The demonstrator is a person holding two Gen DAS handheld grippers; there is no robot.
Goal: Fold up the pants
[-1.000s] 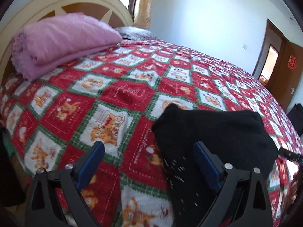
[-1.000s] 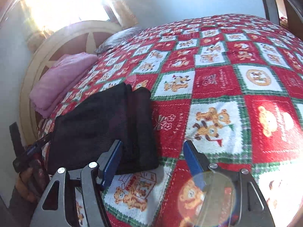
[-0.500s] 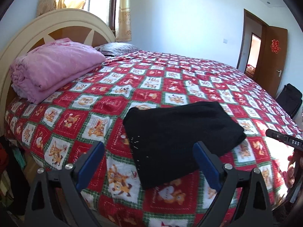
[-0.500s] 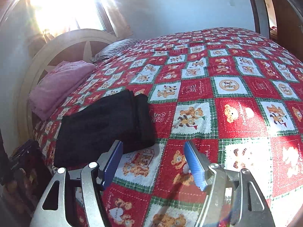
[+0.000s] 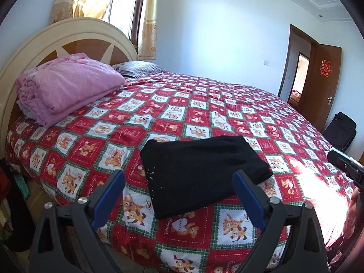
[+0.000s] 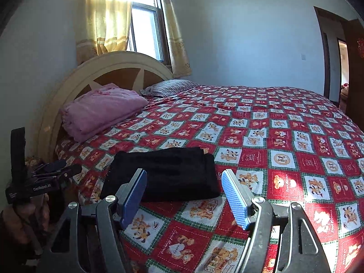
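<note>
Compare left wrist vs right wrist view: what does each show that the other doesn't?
Left wrist only: black bag on the floor by the door and the red door decoration.
Right wrist only: the window pane, and the left gripper seen from outside.
Both: folded black pants lying flat on the bedspread, pink blanket, striped pillow, headboard; each view's own jaws open, empty.

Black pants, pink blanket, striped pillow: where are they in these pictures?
black pants [image 5: 200, 170], left wrist view, middle of the folded stack.
pink blanket [image 5: 66, 86], left wrist view, top surface.
striped pillow [image 6: 173, 86], right wrist view, its top.
</note>
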